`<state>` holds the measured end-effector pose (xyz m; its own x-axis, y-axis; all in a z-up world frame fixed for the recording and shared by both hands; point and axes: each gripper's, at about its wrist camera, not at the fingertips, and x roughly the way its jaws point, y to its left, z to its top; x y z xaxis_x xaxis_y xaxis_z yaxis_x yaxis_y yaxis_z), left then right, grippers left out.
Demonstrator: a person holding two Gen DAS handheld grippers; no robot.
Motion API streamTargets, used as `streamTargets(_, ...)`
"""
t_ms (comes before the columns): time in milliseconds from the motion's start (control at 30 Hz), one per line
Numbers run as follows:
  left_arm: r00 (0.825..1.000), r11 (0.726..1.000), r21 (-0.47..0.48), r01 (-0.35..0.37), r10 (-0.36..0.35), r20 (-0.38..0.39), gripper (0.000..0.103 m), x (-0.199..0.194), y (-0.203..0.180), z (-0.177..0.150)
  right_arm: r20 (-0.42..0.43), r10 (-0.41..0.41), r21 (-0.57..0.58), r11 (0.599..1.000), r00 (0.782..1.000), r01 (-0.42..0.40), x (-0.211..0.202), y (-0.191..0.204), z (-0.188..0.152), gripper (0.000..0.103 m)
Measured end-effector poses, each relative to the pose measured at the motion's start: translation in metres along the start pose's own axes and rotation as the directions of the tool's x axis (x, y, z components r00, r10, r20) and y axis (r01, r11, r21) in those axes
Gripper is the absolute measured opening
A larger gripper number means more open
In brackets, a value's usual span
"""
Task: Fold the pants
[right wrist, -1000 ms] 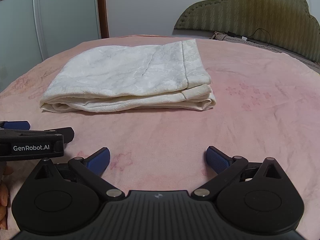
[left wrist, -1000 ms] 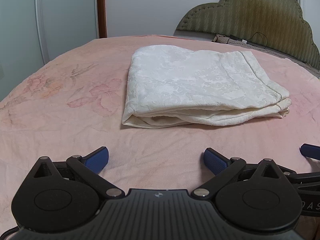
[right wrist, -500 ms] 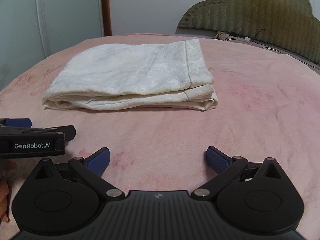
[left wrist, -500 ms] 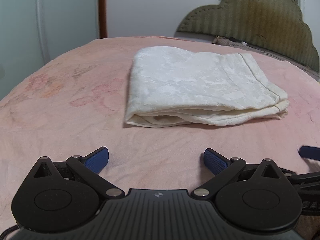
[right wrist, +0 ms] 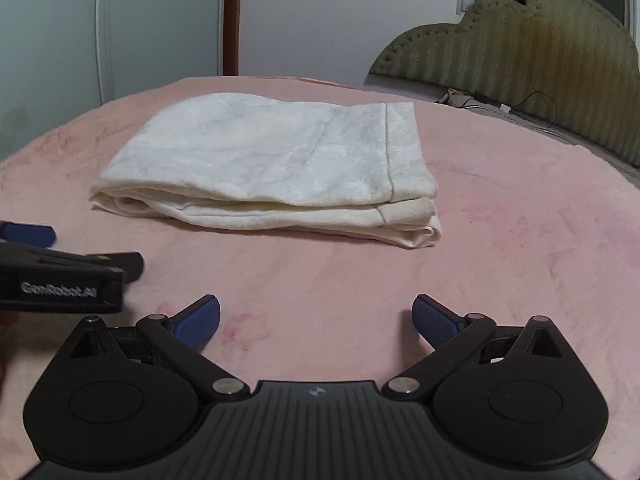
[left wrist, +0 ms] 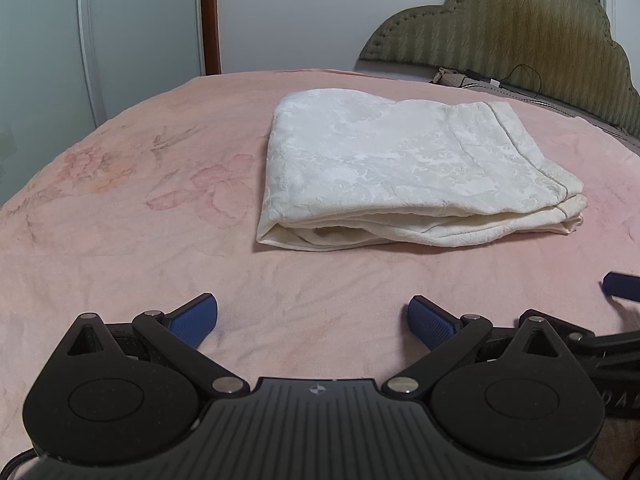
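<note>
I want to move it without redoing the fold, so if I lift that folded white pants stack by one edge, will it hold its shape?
Probably not: the pants look soft, with loosely stacked layers gaping at the near edge, so they would likely droop and unfold.

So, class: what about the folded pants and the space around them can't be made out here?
- Pants: inner layers hidden by the top fold, both views.
- Items by the headboard: too small to identify.
- Right gripper in the left view: cut off by the edge.
</note>
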<state>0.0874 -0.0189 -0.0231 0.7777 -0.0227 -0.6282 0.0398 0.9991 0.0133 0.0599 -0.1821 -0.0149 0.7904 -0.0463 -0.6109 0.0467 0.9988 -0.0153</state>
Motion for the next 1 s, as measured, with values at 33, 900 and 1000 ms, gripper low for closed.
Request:
streamTargets(33, 1.0, 1.0, 0.0, 0.0, 0.0, 0.0, 0.103, 0.0, 0.0, 0.0, -0.01, 0.017, 0.027, 0.999, 1.0, -0.017, 0.002, -0.004, 0.0, 0.103)
streamTargets(900, 1.0, 1.0, 0.008, -0.003, 0.003, -0.001, 0.103, 0.0, -0.001, 0.0, -0.017, 0.02, 0.041, 0.999, 1.0, -0.02, 0.002, -0.002, -0.002, 0.103)
streamTargets(1000, 1.0, 1.0, 0.006, -0.001, 0.001, -0.001, 0.103, 0.0, 0.0, 0.0, -0.017, 0.022, 0.044, 0.999, 1.0, -0.021, 0.002, -0.001, -0.002, 0.103)
